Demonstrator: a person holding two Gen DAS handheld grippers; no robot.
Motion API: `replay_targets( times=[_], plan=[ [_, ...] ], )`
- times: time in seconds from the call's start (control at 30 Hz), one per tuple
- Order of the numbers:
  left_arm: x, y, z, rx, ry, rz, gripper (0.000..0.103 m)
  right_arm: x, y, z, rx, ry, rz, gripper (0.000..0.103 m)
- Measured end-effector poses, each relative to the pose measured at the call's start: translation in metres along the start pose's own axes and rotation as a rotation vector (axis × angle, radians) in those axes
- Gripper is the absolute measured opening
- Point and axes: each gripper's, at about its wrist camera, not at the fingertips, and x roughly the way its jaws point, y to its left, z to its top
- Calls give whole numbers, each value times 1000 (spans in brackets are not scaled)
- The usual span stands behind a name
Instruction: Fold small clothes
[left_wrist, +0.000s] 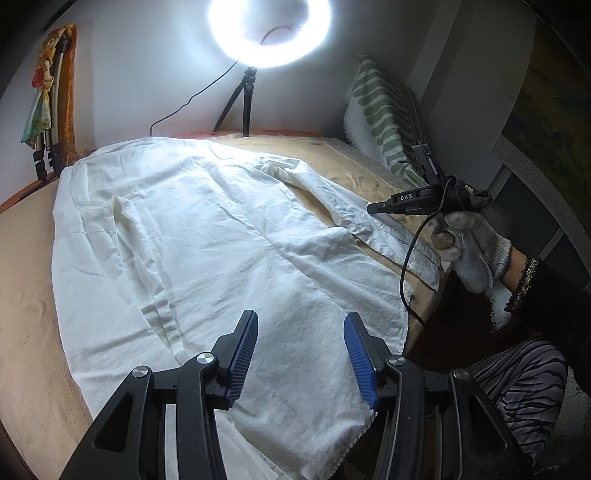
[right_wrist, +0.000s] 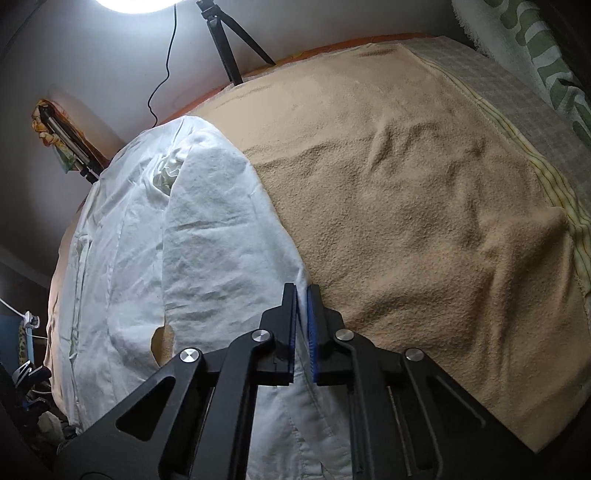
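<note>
— On the bed (right_wrist: 424, 221), where's the shirt (left_wrist: 207, 236)?
— Spread lengthwise ahead. Right hand-held gripper (right_wrist: 302, 295) is clamped on its sleeve edge; left hand-held gripper (left_wrist: 301, 325), fingers apart, hovers over the hem.

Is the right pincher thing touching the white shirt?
Touching. In the right wrist view, the right gripper is shut on the white shirt, whose sleeve edge runs between the blue pads.

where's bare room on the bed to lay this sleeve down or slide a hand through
Widest bare blanket runs from the shirt edge across to the pillow. A narrower strip lies left of the shirt. The middle is all shirt. The right claw is shut on the sleeve; the left claw hangs open over the shirt.
</note>
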Motion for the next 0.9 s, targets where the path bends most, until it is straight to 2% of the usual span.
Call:
replay_targets(
  times=[0.2, 0.4, 0.67, 0.77, 0.8, 0.83, 0.87, 0.9],
  plan=[
    [-2, 3, -2, -12, 3, 7, 49, -30, 24, 3, -12, -89, 29, 3],
    [-6, 5, -2, -25, -14, 12, 49, -52, 91, -2, -158, -136, 94, 3],
    [-9, 12, 0, -52, -25, 20, 49, -29, 184, -33, -346, -55, 153, 3],
    [-9, 14, -1, -58, -21, 21, 49, -8, 203, -46, -382, 47, 206, 4],
    [-9, 14, -1, -59, -21, 20, 49, -3, 205, -49, -386, 93, 231, 9],
    [-10, 14, -2, -57, -20, 19, 49, -2, 206, -51, -386, 118, 249, 20],
    [-10, 14, -2, -51, -19, 22, 49, -4, 207, -53, -386, 127, 276, 28],
    [-10, 14, -2, -46, -18, 28, 49, -10, 205, -54, -383, 112, 291, 41]
  ],
)
